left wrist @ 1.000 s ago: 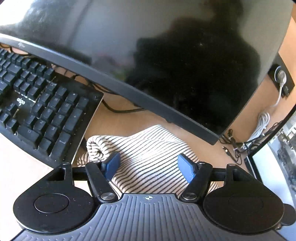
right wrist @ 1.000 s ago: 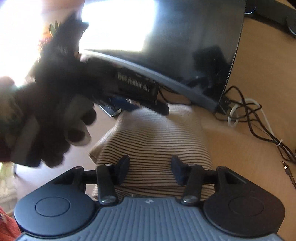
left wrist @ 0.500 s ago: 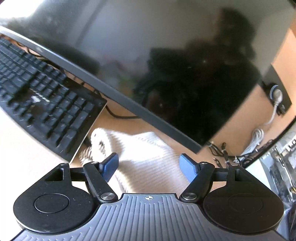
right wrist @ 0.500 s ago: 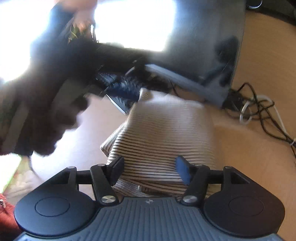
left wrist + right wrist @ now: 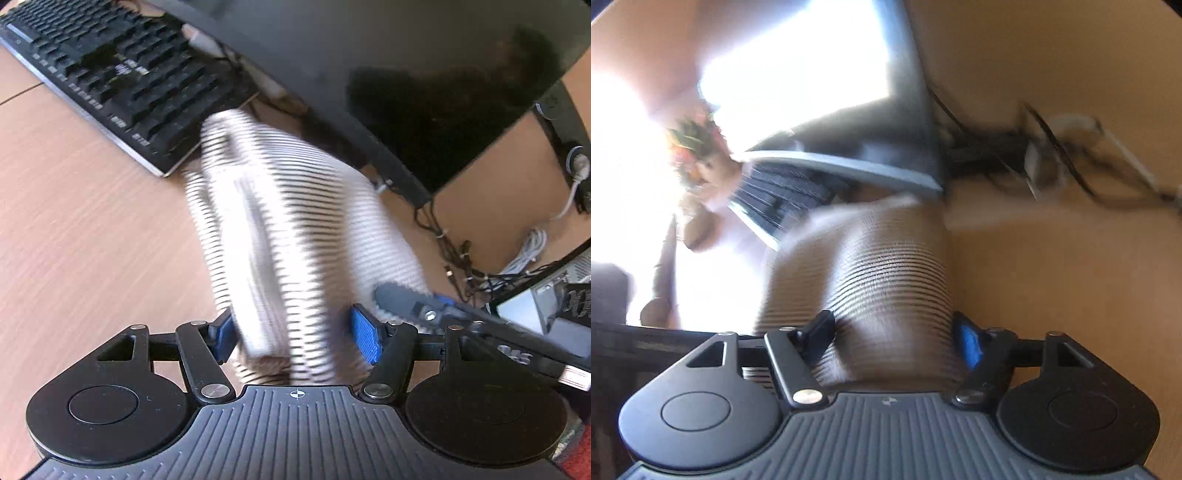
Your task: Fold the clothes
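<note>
A pale wood tabletop (image 5: 85,236) lies under me. On it a dark monitor (image 5: 424,74) stands as my landmark: a black keyboard (image 5: 122,81) left of it, tangled cables (image 5: 458,254) right, glaring window light (image 5: 790,66) mirrored across its screen.

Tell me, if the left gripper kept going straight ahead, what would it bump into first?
Most likely the striped cloth, which already lies between the open left gripper fingers and stretches ahead. Beyond it stands the monitor, though blur makes depth uncertain.

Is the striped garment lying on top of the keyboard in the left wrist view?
No. The striped garment lies on the desk beside the keyboard.
</note>
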`<state>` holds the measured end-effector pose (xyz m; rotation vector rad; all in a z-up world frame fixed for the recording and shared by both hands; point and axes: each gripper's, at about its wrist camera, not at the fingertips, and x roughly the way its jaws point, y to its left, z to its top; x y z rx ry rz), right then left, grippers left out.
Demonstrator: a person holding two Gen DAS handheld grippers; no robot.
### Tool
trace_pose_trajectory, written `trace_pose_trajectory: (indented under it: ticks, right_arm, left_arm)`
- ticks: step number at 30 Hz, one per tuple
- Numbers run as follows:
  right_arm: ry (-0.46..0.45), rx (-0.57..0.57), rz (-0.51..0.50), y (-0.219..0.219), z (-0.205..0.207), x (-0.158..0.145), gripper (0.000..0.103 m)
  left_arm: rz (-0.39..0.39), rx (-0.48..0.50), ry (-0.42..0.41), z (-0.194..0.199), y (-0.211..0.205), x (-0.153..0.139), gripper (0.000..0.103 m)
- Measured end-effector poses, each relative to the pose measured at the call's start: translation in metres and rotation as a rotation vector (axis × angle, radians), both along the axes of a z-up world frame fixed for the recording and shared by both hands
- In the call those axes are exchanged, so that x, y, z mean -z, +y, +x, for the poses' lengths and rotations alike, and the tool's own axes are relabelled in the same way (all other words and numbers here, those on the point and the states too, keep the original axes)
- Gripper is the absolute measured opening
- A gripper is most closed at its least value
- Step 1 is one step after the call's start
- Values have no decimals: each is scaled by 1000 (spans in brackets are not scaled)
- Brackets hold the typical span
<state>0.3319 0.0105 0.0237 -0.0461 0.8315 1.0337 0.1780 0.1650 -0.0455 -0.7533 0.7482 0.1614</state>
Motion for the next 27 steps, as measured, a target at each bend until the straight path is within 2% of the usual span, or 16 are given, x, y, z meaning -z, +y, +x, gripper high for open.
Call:
trace_pose_trajectory:
  ticks: [2,3,5,6,8,11,12,13,17,18,21,24,25,27]
  right_arm:
    - [-58,-14,-10,-2,-3,-5,68]
    - [-84,-11,-33,-1,-3,-3,68]
    - [-104,13,-122,4,3,12,68]
    - [-114,20,-131,2,2,14,69]
    - [-149,9,-118,-4,-5,7,69]
    - [-274,-40,-48,-7,-26,-9,69]
    - [-290,-60,-21,-4,-31,-11,69]
    - [-303,-81,6,-2,-36,-13,70]
    - [-299,-132,-91,25,-41,15,78]
    - [-323,-140,-101,27,-46,15,79]
    - [-317,-127,-103,29,-50,-1,79]
    - [-297,-144,-63,30,-57,-6,79]
    - [-329,-165,-87,33,-61,1,80]
    - [-401,-211,-142,41,-70,18,90]
  left_arm:
    - [0,3,-7,5,-1,1,69]
    - [-6,-3,-11,5,-1,3,73]
    - [-18,-17,-19,4,0,7,71]
    - [-22,-21,-22,1,0,7,71]
    - [-30,-34,-25,-5,1,4,72]
    - [-29,-90,-33,-17,6,-4,77]
    - [-23,-115,-36,-23,8,-7,79]
    - [-17,-146,-40,-29,11,-10,80]
    - [28,-245,-32,-48,19,-23,83]
    - [46,-260,-27,-54,20,-26,84]
    - [79,-298,-22,-67,23,-34,91]
    - [68,-328,-23,-73,20,-39,92]
    - [68,-331,-22,-75,18,-39,92]
    - [71,-332,-16,-76,14,-38,93]
